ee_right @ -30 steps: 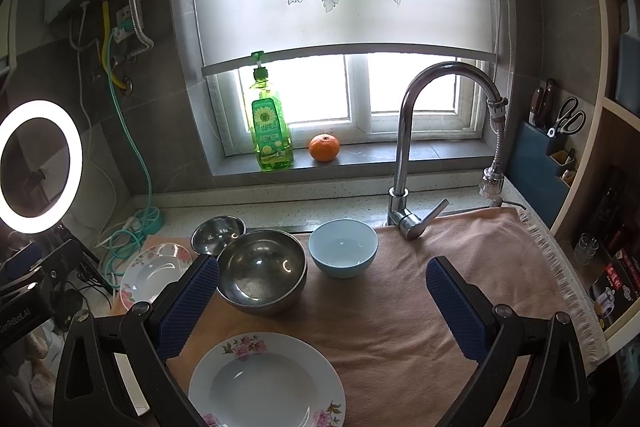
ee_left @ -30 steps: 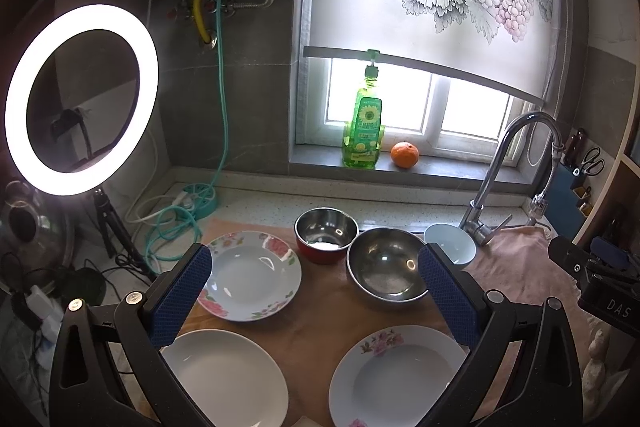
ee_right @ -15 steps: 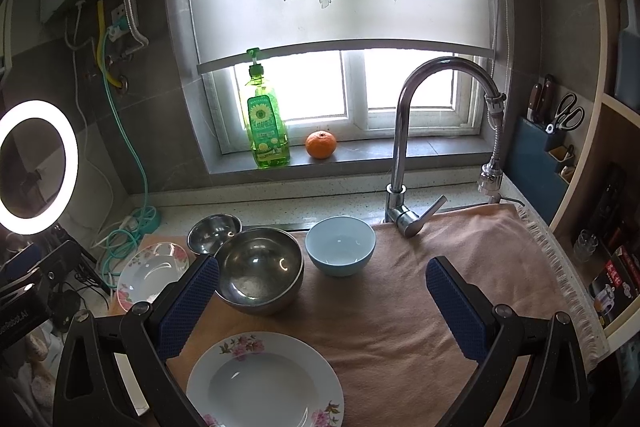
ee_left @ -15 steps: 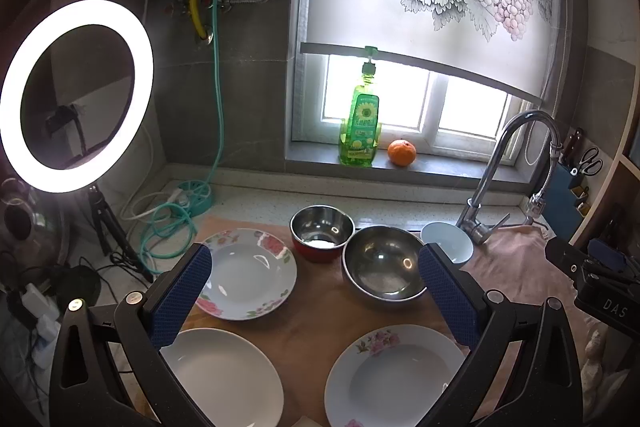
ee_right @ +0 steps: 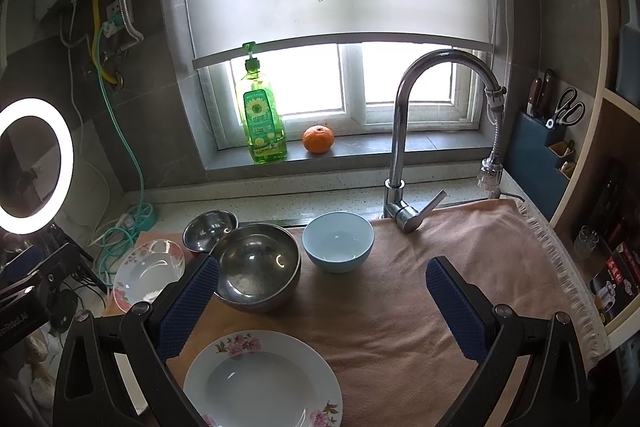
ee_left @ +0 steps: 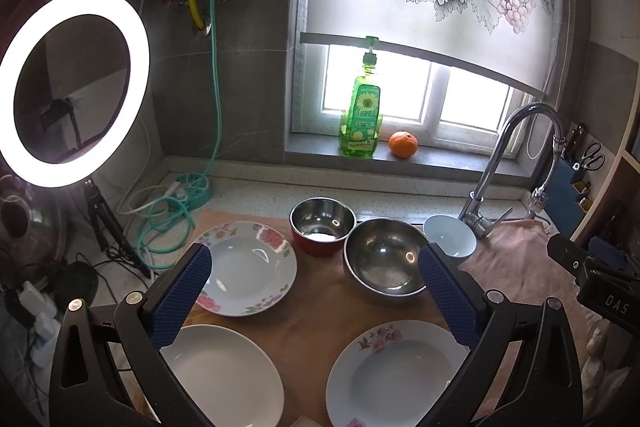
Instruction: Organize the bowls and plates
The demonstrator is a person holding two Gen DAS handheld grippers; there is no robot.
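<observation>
In the left wrist view a floral plate [ee_left: 248,269] lies at the back left, a plain white plate [ee_left: 224,375] at the front left and a second floral plate [ee_left: 394,373] at the front right. Behind them stand a small red-sided steel bowl [ee_left: 322,225], a large steel bowl [ee_left: 384,259] and a light blue bowl [ee_left: 450,237]. My left gripper [ee_left: 314,291] is open and empty above the plates. My right gripper [ee_right: 322,305] is open and empty, above the cloth in front of the blue bowl [ee_right: 338,241] and the large steel bowl [ee_right: 256,267]; the front floral plate [ee_right: 262,381] lies below it.
A tall chrome faucet [ee_right: 404,147] stands behind the blue bowl. A green soap bottle [ee_right: 262,123] and an orange [ee_right: 318,139] sit on the window sill. A ring light [ee_left: 68,87] on a tripod and hoses [ee_left: 164,223] are at the left. A knife and scissors holder [ee_right: 548,139] hangs at the right.
Both grippers have drifted slightly; the dishes sit a little lower and to the left in each view. Nothing was taken hold of or moved.
</observation>
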